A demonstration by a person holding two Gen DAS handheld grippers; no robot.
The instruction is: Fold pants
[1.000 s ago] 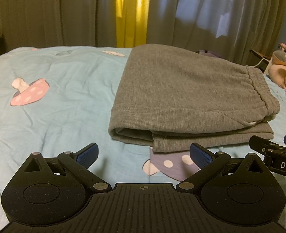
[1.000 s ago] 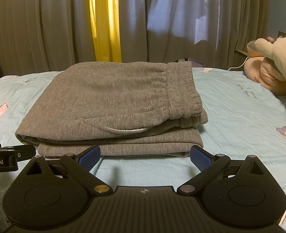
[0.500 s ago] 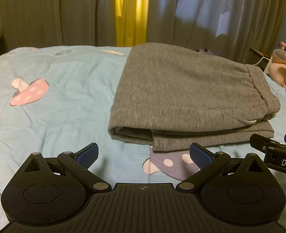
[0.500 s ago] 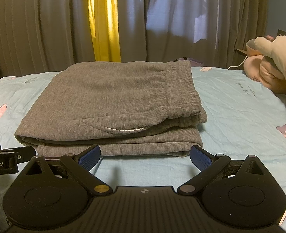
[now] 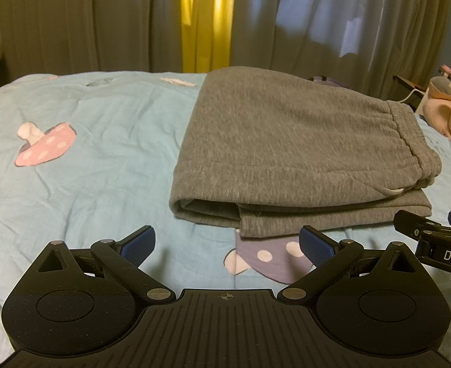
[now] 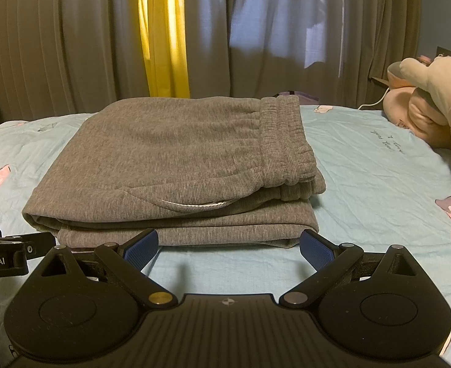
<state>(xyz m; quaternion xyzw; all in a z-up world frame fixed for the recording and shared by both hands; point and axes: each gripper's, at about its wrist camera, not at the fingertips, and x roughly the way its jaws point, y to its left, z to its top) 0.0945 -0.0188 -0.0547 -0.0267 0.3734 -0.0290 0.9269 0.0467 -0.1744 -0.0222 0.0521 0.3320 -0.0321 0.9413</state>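
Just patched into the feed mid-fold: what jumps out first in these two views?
The grey pants dominate: folded into a thick stack mid-bed on the light blue sheet, waistband on the right. Behind them, a bright yellow curtain strip glows among the grey drapes. Both the left gripper and the right gripper sit short of the stack, jaws open and empty.

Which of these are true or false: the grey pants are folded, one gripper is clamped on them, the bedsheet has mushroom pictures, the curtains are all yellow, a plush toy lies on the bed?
1. The grey pants lie folded in a stack. True.
2. One gripper is clamped on them. False: the left gripper and right gripper are both open, holding nothing.
3. The bedsheet has mushroom pictures. True.
4. The curtains are all yellow. False: only one yellow curtain strip; the rest are grey.
5. A plush toy lies on the bed. True.
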